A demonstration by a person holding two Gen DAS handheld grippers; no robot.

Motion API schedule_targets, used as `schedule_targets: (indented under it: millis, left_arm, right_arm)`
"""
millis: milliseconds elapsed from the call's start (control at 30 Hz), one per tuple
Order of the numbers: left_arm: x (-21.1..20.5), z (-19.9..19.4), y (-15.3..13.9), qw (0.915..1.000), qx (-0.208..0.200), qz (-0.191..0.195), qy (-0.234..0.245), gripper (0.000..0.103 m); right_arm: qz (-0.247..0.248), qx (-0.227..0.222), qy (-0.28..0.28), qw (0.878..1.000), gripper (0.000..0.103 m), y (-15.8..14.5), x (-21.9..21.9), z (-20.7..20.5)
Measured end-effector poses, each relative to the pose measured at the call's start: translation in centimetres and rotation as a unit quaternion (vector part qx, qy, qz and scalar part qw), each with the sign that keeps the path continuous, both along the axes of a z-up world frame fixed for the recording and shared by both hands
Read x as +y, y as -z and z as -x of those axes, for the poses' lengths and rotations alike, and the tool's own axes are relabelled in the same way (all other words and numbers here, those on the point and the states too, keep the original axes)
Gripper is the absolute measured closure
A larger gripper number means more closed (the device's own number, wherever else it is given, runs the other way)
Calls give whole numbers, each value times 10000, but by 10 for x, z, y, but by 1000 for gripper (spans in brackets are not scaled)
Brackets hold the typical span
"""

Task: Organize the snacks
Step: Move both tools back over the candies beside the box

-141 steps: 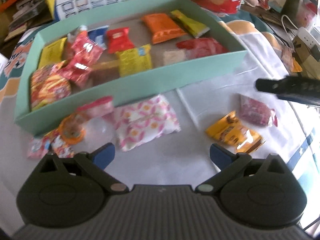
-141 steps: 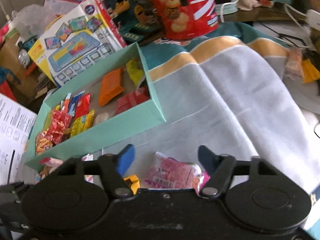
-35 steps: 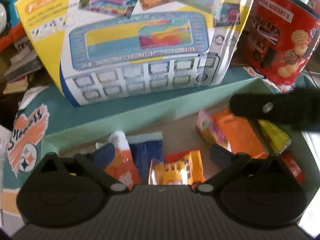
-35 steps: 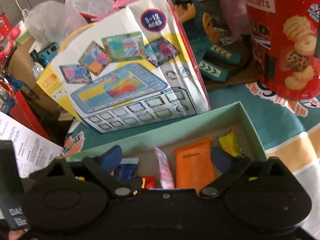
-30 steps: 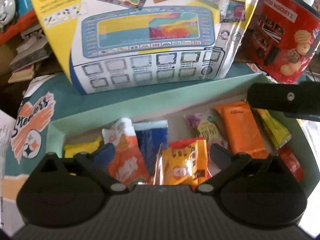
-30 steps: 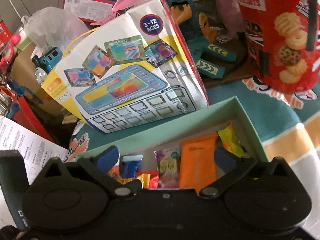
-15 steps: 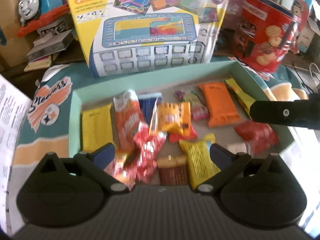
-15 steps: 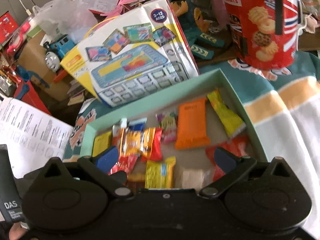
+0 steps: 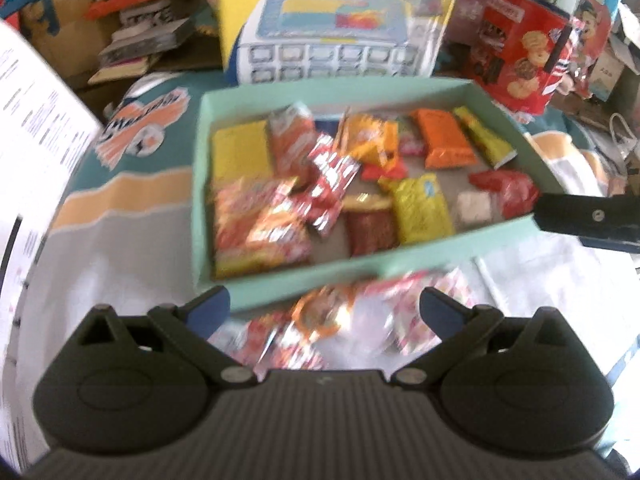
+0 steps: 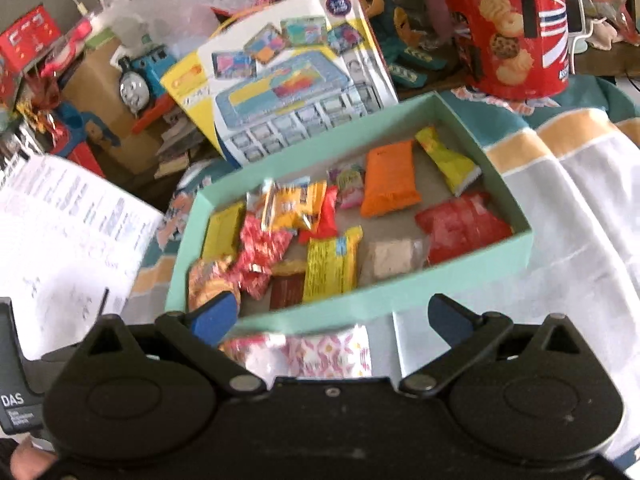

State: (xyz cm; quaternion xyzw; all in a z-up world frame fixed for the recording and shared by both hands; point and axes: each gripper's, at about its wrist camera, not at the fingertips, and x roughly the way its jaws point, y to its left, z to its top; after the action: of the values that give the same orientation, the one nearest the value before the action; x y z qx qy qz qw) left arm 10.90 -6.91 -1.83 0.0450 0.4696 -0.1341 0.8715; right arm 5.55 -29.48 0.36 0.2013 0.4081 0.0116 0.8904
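A mint-green box (image 9: 360, 276) (image 10: 400, 294) holds several snack packets, among them an orange one (image 9: 444, 144) (image 10: 388, 178) and a yellow one (image 9: 422, 208) (image 10: 330, 264). My left gripper (image 9: 324, 308) is open and empty, above loose packets (image 9: 320, 316) on the cloth in front of the box. My right gripper (image 10: 332, 320) is open and empty, over the box's near wall; a pink-and-white packet (image 10: 328, 350) lies below it. The right gripper's finger (image 9: 588, 220) shows at the right edge of the left wrist view.
A toy-computer carton (image 9: 332, 24) (image 10: 288, 80) and a red biscuit tin (image 9: 524, 52) (image 10: 512, 28) stand behind the box. A blue toy train (image 10: 140, 76) and clutter sit at the back left. A white printed sheet (image 10: 60, 248) lies to the left. Grey cloth (image 10: 580, 240) spreads to the right.
Both grippers have pulled back from the box and stayed open. The whole box and the loose packets in front of it have come into view.
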Motion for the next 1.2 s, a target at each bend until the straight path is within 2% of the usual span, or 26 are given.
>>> schedule_targets:
  millis: [200, 433, 567, 600, 667, 800, 967, 1033, 1100, 1167, 1200]
  left_arm:
    - [34, 19, 28, 9993, 147, -117, -321, 0]
    - [53, 20, 50, 9977, 259, -140, -612, 1]
    - [63, 17, 51, 9971, 96, -62, -757, 3]
    - [65, 15, 51, 9969, 64, -51, -780, 3]
    - [70, 12, 52, 9965, 56, -37, -831, 4]
    - [85, 6, 59, 9957, 158, 36, -915, 8]
    - [93, 1, 64, 9959, 175, 16, -887, 9]
    - [91, -4, 66, 9971, 178, -33, -746, 8]
    - [88, -10, 68, 9979, 134, -114, -628, 8]
    - [84, -14, 70, 9982, 69, -191, -555, 9]
    - [82, -14, 70, 9986, 21, -192, -496, 15]
  right_arm:
    - [142, 336, 82, 9993, 0, 24, 15, 15]
    - [319, 545, -338, 9974, 6, 42, 54, 9]
    - [413, 580, -502, 9962, 20, 44, 71, 0]
    - [403, 572, -513, 9962, 27, 45, 74, -2]
    - [410, 540, -557, 9961, 34, 46, 80, -7]
    - [470, 492, -709, 9952, 40, 51, 90, -21]
    - [747, 458, -848, 9925, 41, 61, 109, -36]
    - [836, 495, -883, 9913, 49, 66, 115, -40]
    - [870, 590, -945, 9900, 71, 73, 120, -42]
    - [958, 563, -999, 9888, 71, 75, 124, -37]
    - [1014, 549, -1023, 9880, 71, 74, 125, -34]
